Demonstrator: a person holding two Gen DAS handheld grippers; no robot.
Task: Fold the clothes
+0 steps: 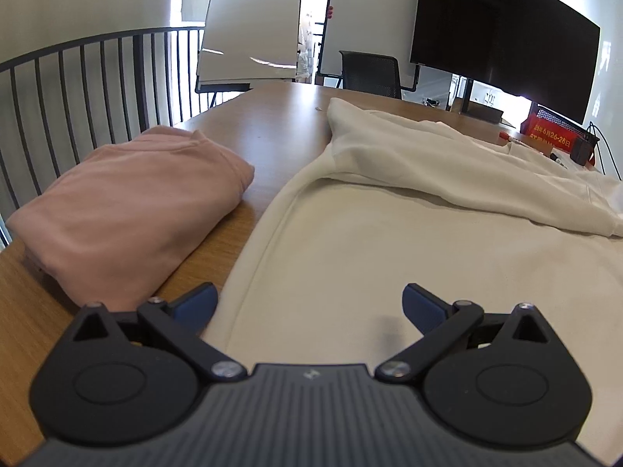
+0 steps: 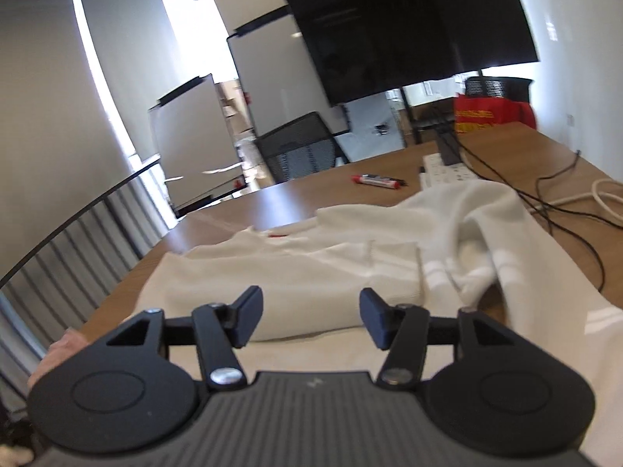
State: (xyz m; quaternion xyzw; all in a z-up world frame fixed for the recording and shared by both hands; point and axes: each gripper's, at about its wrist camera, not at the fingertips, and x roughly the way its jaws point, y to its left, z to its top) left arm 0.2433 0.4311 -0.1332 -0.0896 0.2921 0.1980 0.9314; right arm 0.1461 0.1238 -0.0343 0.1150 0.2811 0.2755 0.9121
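White top mid-fold; both grippers empty, jaws apart.

White garment point(image 1: 389, 241) fills centre and right of left wrist frame, a sleeve laid across it; pink folded garment point(image 1: 128, 210) sits at left on the table point(image 1: 280, 116). Left gripper point(image 1: 309, 303) hovers over the near hem, right gripper point(image 2: 309, 317) above the folded-in sleeve. Long axis likely runs lower left to upper right. Next: pinch both hem corners evenly, lift low, fold along that axis.

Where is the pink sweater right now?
The pink sweater lies folded on the wooden table, at the left of the left wrist view, between the black railing and the white garment.
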